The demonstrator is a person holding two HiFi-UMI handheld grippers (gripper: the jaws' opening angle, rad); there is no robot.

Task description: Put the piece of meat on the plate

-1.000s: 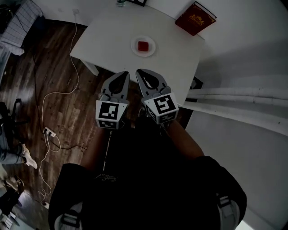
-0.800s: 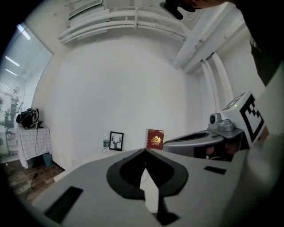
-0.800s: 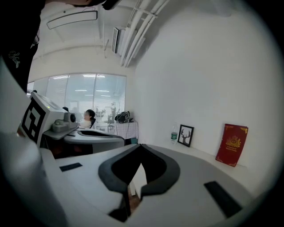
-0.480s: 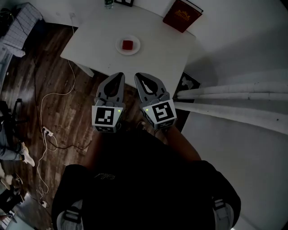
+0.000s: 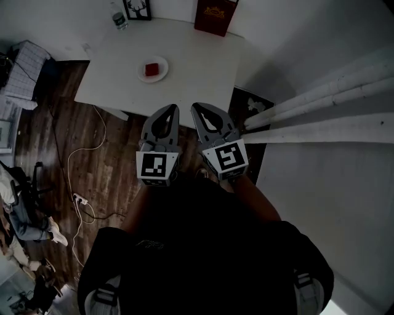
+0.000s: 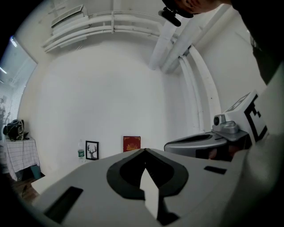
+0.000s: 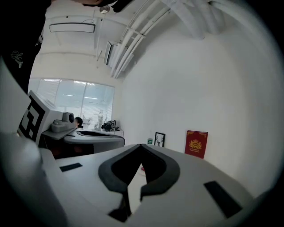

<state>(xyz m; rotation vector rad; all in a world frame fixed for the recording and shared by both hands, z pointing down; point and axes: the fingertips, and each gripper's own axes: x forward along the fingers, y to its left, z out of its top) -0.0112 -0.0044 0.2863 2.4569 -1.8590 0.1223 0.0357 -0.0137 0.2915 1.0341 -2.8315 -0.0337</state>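
Tools closed, empty, left tool (image 5: 171,108) beside right tool (image 5: 197,106), meat (image 5: 151,69) on plate (image 5: 162,73) on table (image 5: 197,67) ahead, red book (image 5: 213,12), bottle (image 5: 119,18) behind

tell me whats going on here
A person stands in front of a white table with a hand-held gripper in each hand. The left hand-held gripper and the right hand-held gripper are side by side, both shut and empty, touching nothing. The piece of meat already lies on the plate, well beyond the jaw tips. A red book, a framed picture and a bottle stand at the table's far edge.
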